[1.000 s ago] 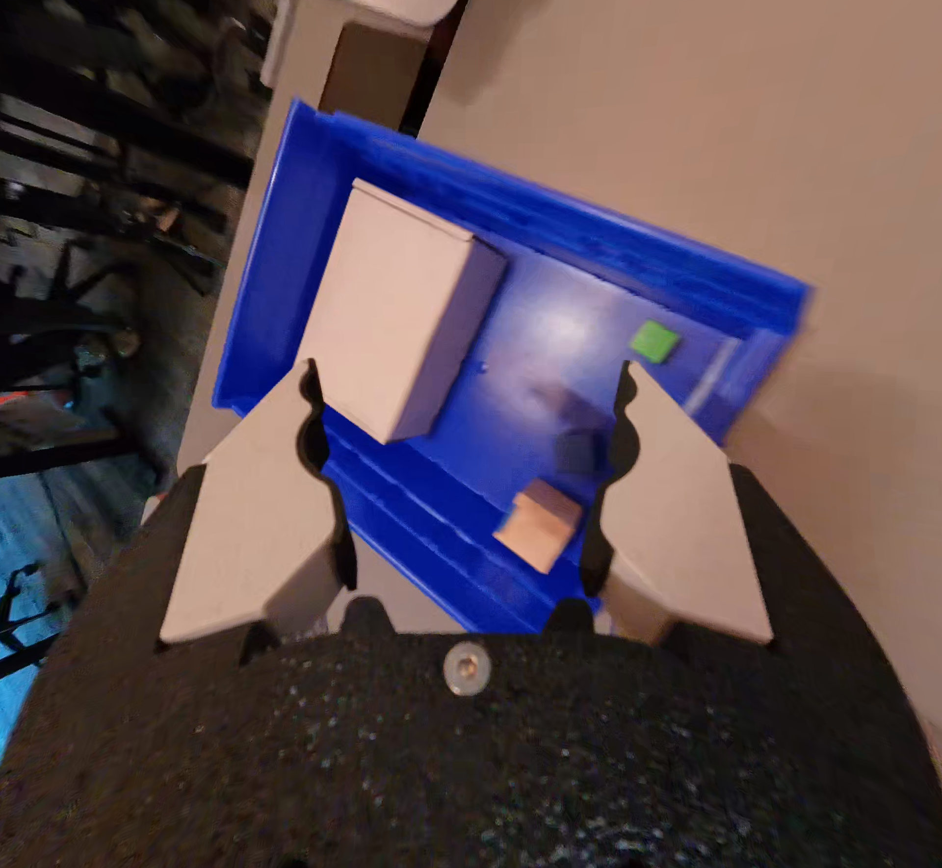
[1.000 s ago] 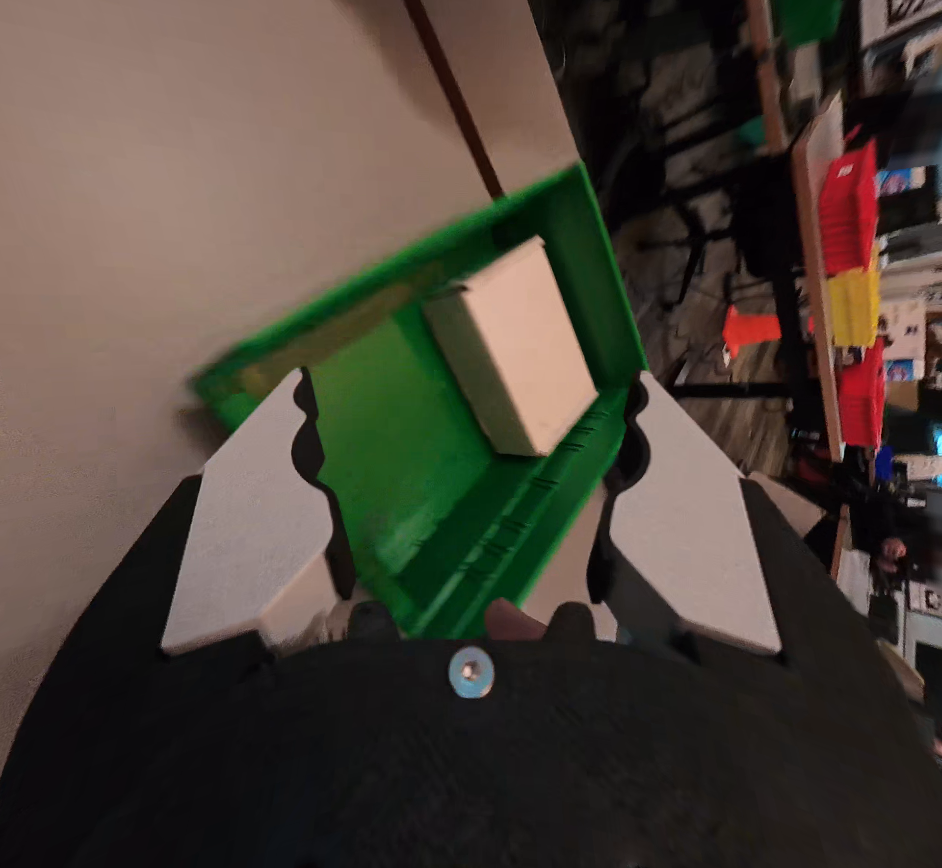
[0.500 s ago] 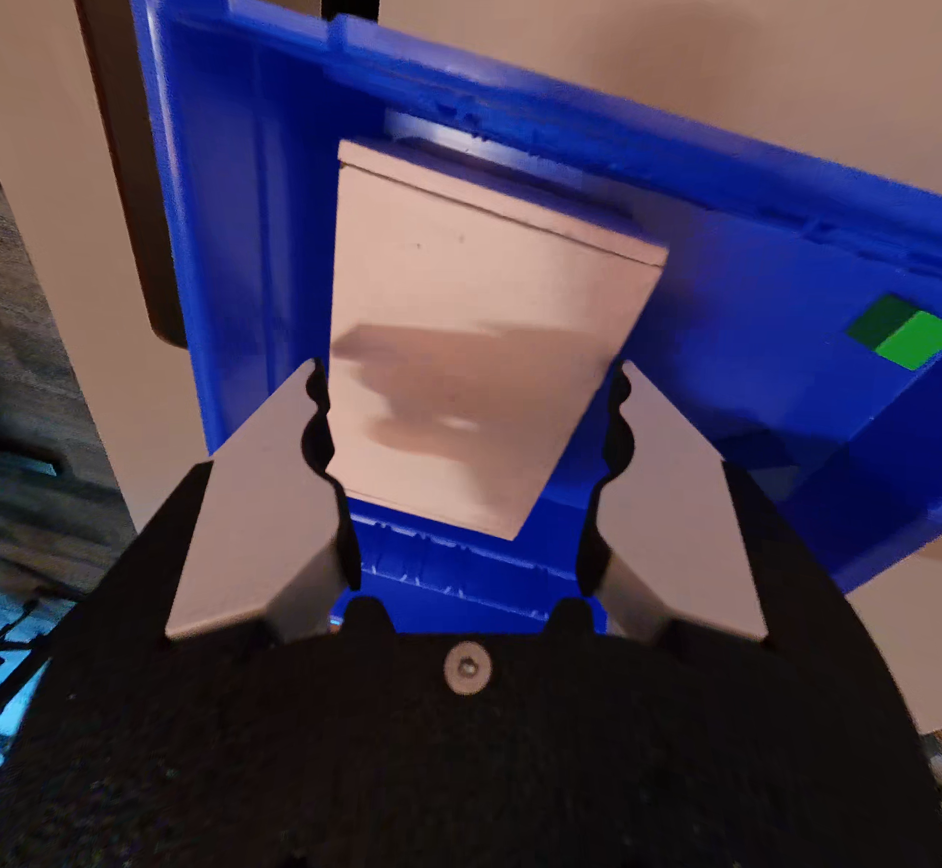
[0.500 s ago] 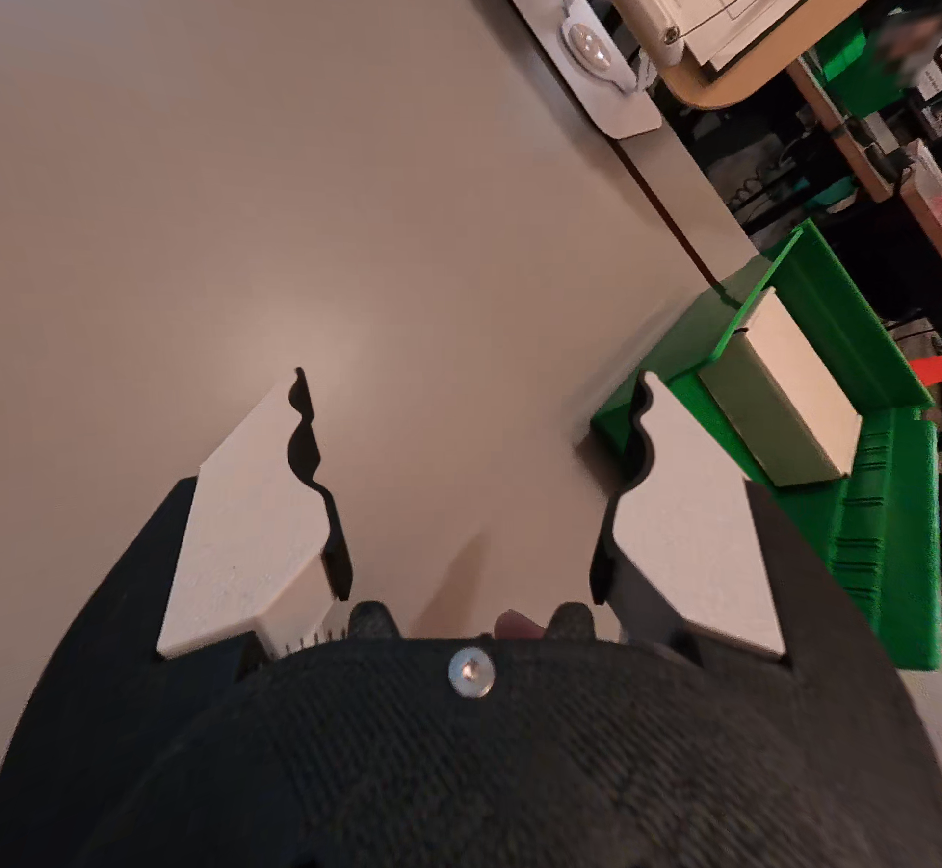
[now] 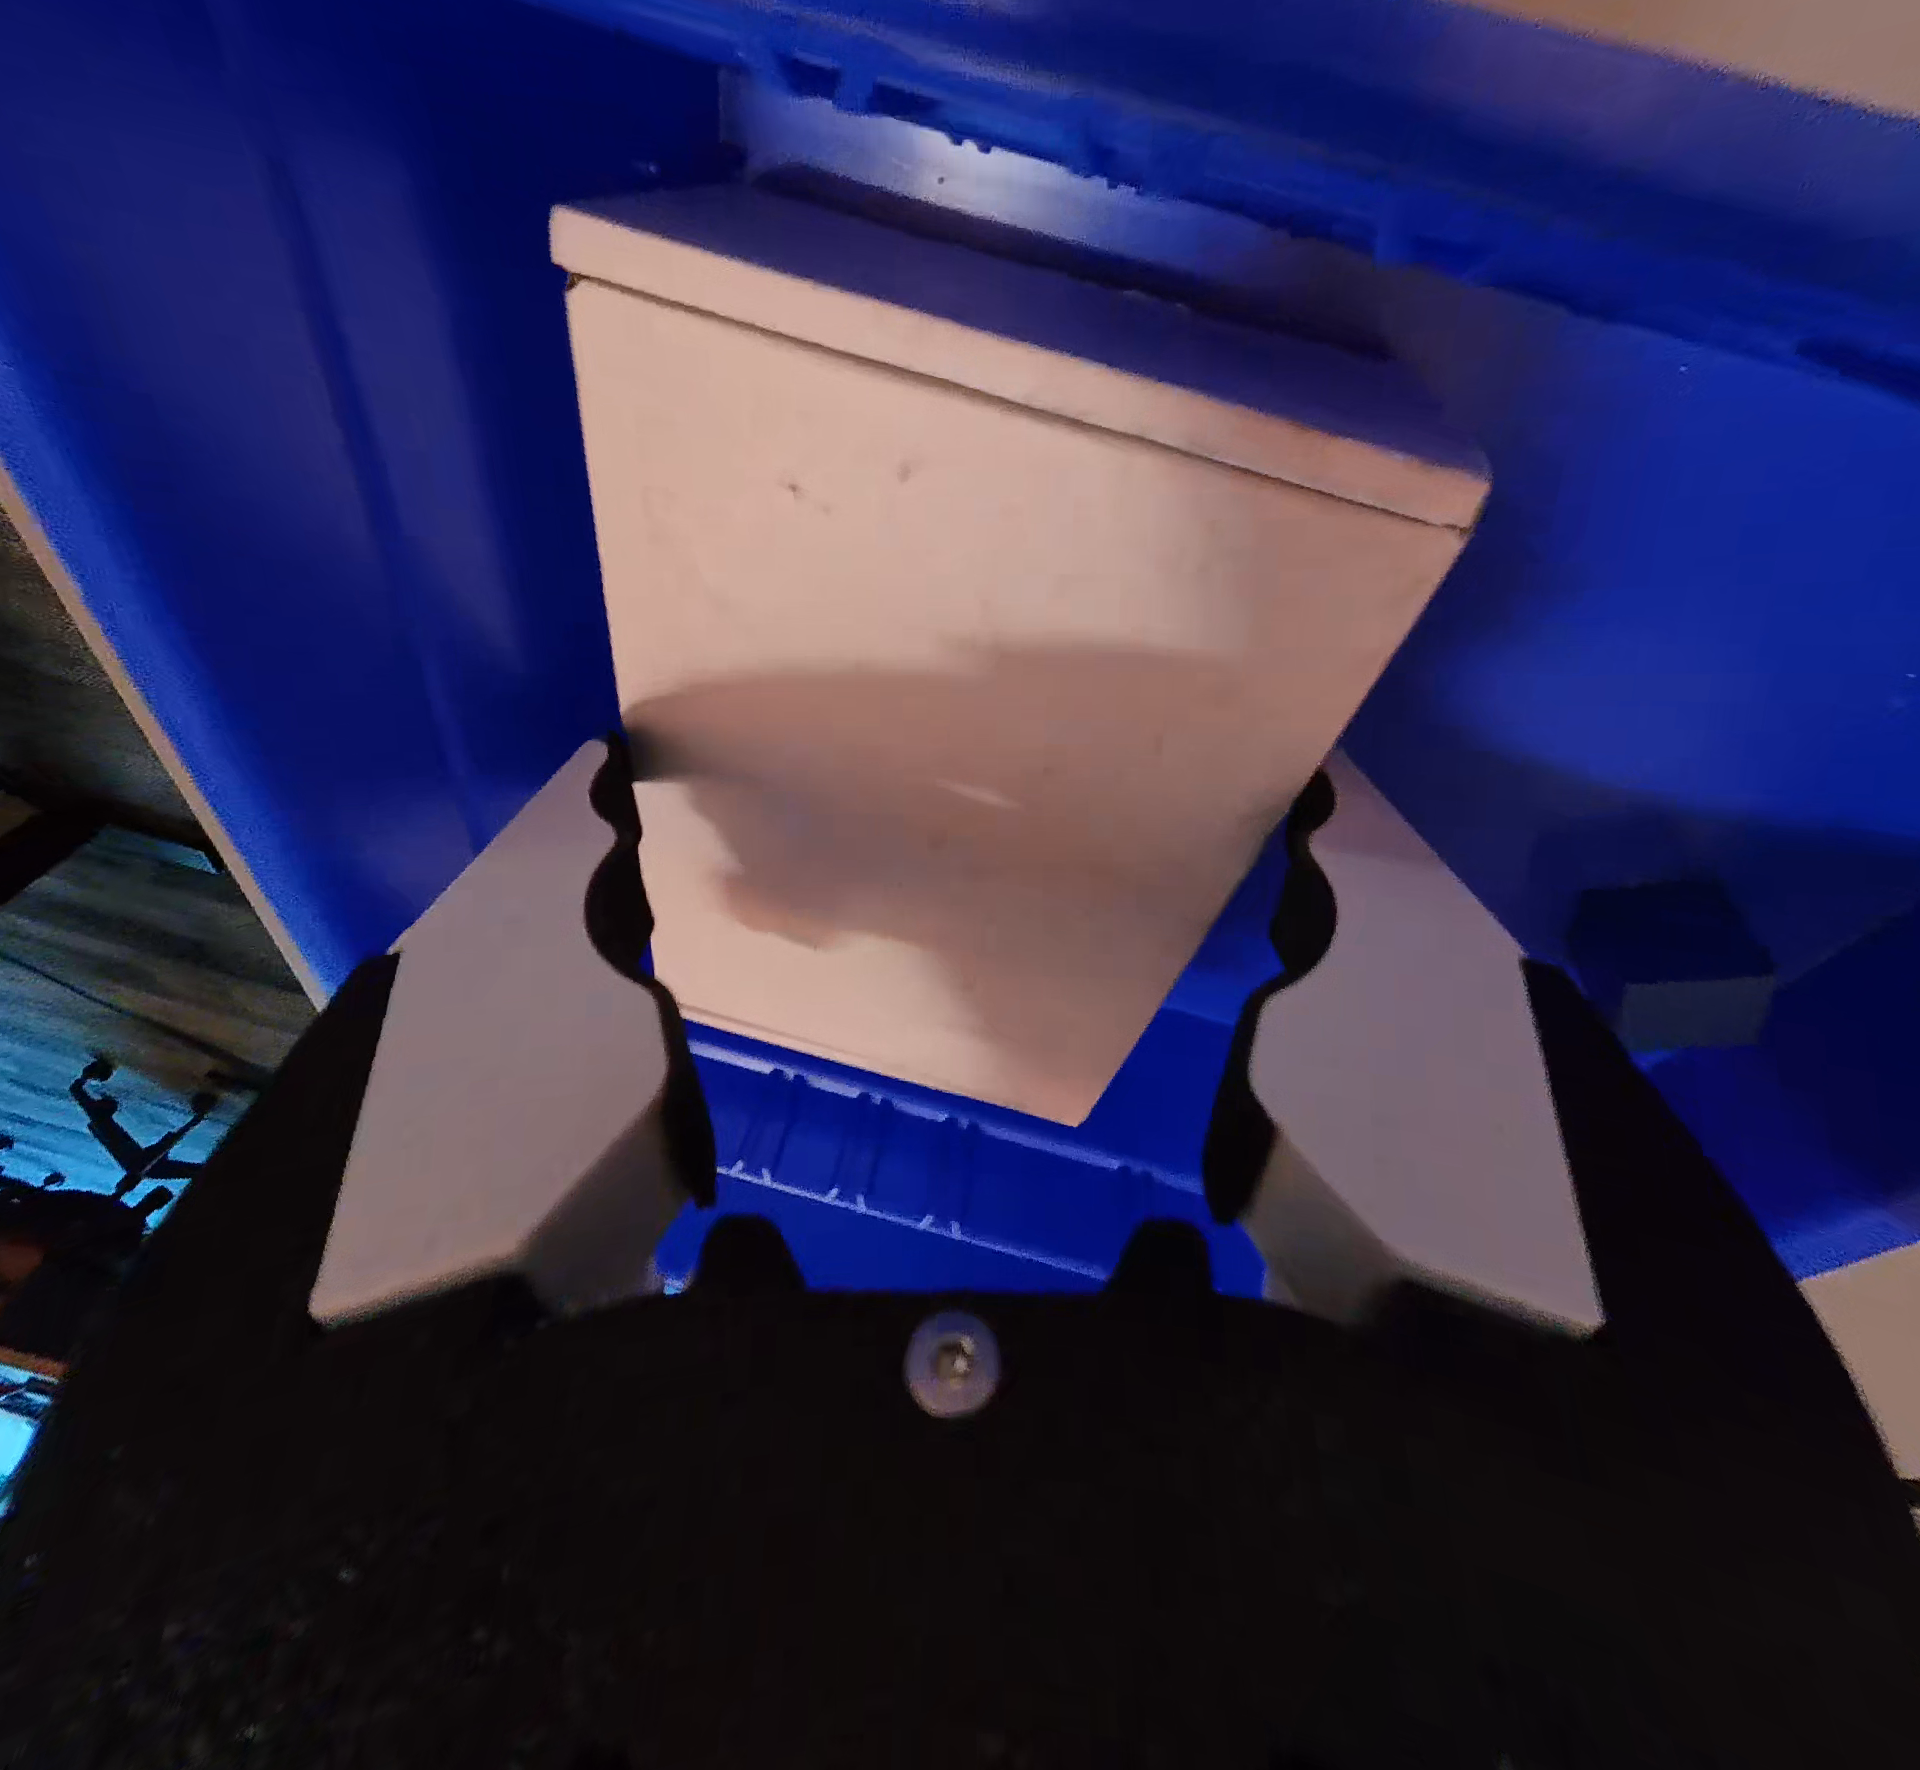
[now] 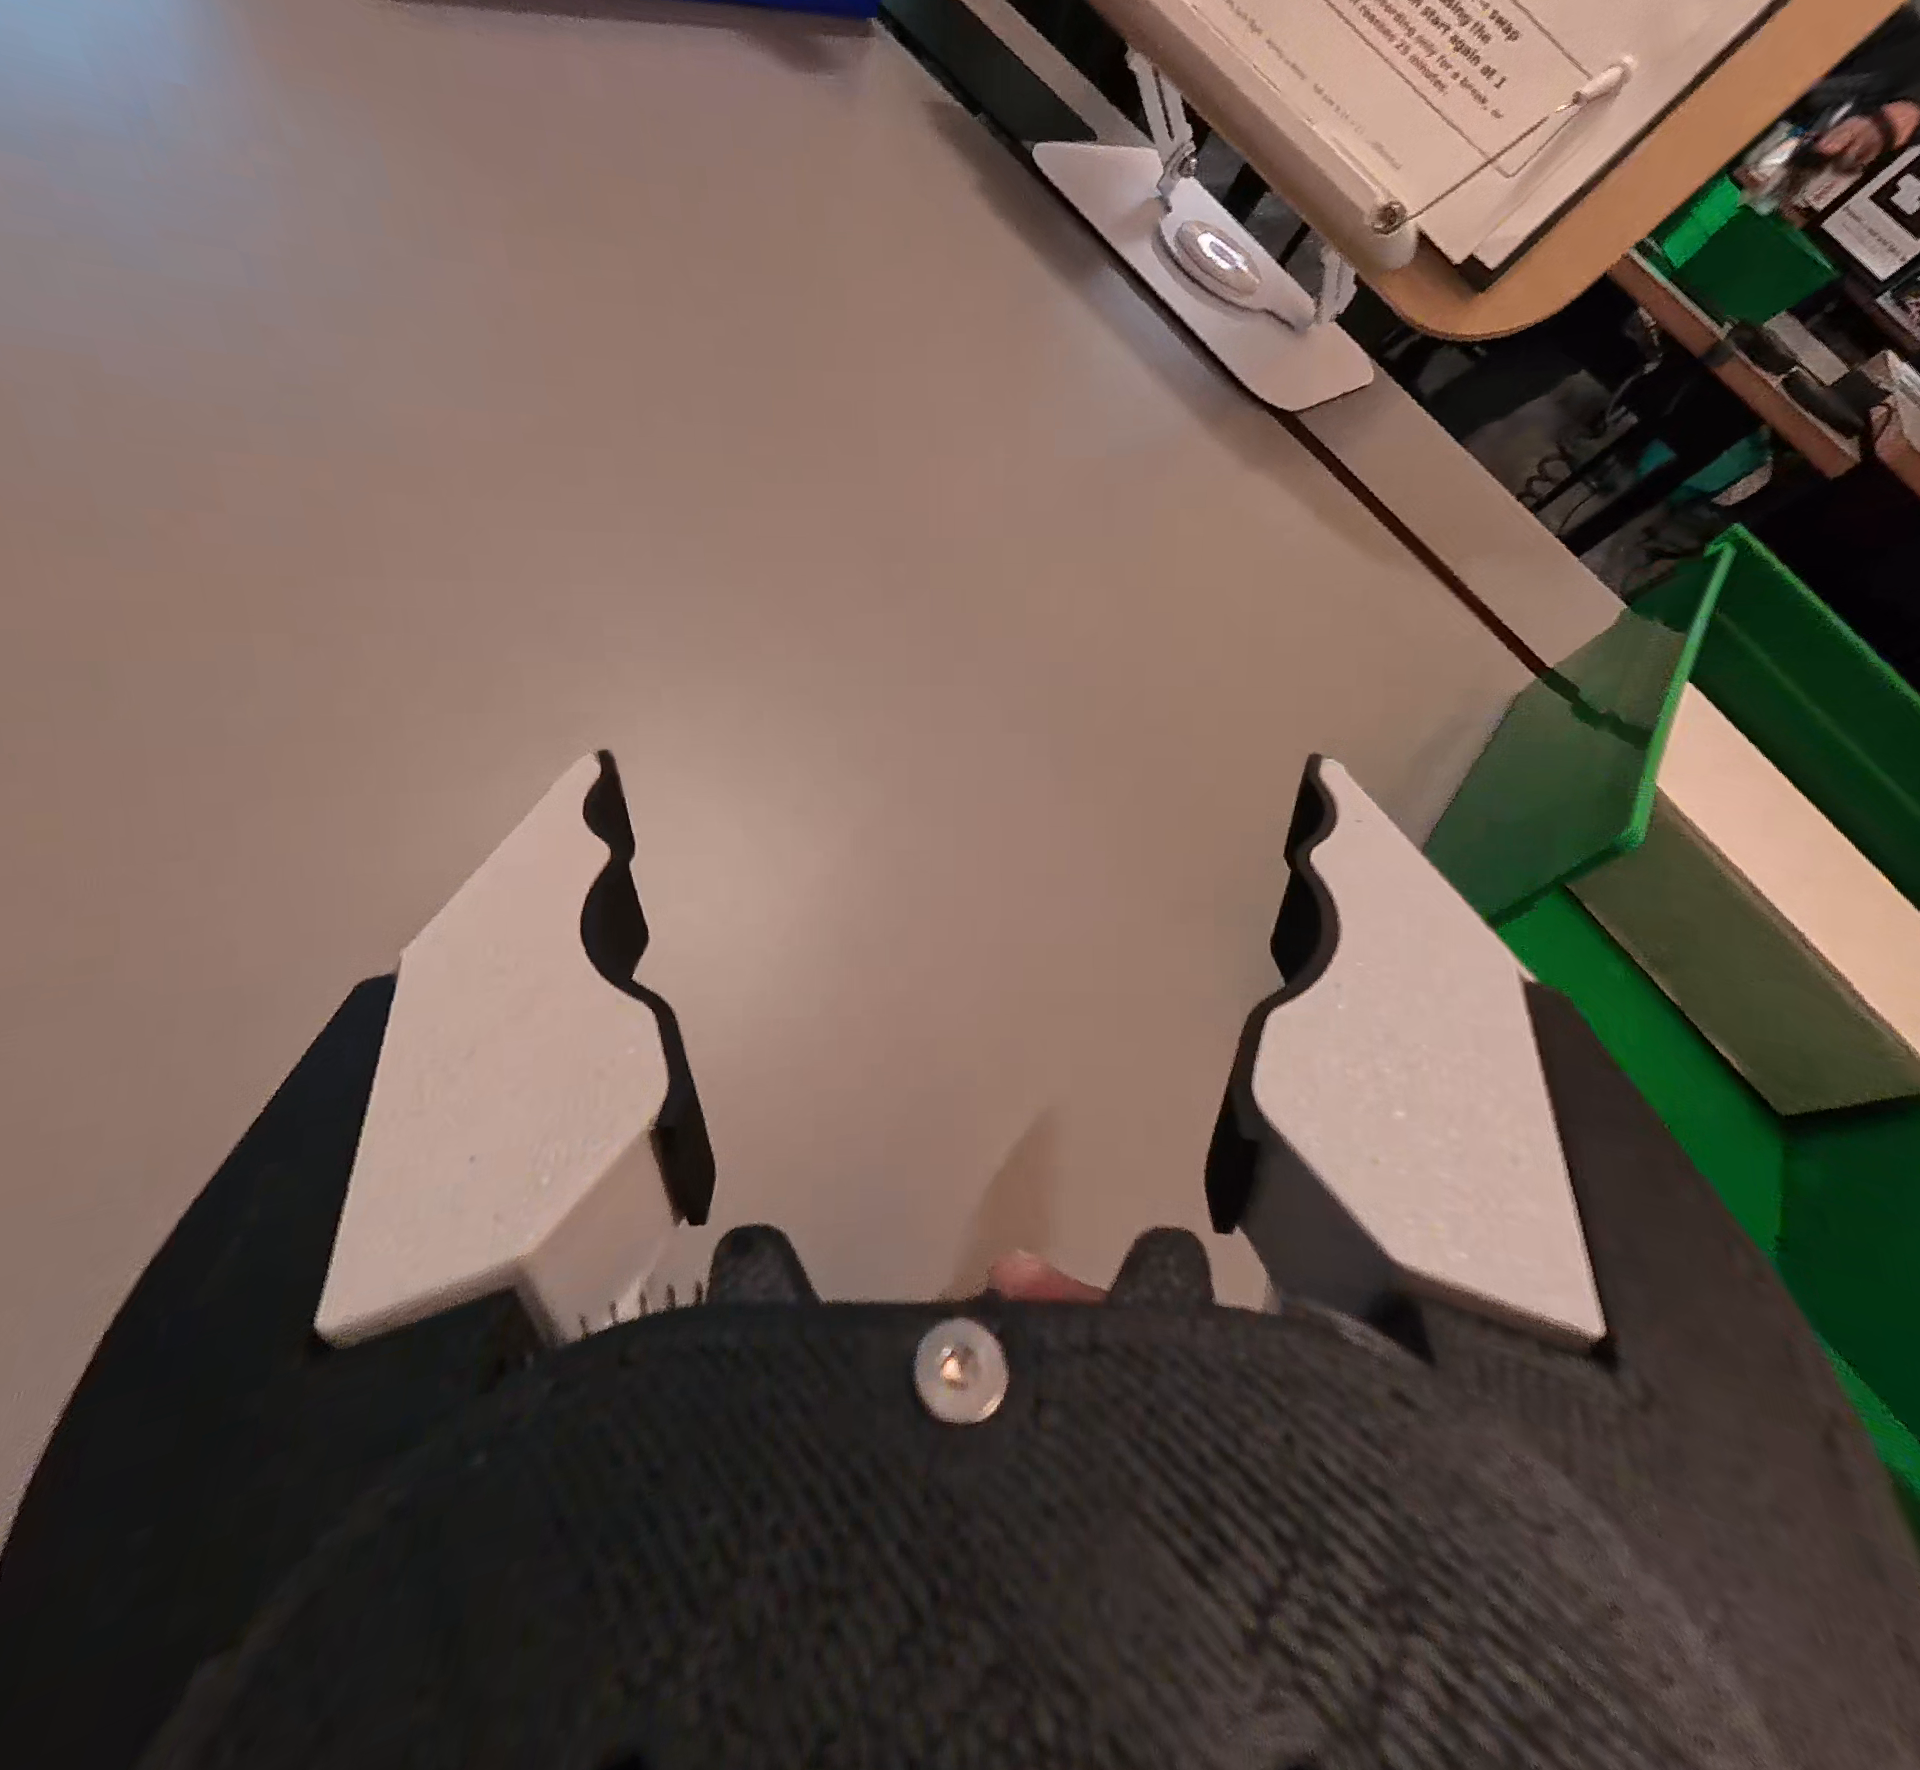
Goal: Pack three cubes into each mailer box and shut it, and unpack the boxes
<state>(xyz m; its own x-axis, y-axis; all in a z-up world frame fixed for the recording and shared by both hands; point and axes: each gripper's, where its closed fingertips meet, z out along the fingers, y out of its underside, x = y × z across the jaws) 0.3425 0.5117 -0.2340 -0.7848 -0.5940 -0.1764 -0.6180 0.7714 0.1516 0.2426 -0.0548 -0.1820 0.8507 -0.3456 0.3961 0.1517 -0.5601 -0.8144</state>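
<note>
Where fingers straddle, white mailer box (image 5: 997,640), seemingly untouched.

A lab workspace: instruction board (image 6: 1475,6), coloured bins (image 6: 1756,260), cluttered benches behind.

left gripper (image 5: 956,889): jaws spread wide, white fingers (image 5: 499,1076) straddling the near end of a closed white mailer box, not clamped on it | right gripper (image 6: 956,899): jaws spread wide, nothing between them, angled down over bare tabletop, a fingertip showing under its body
</note>
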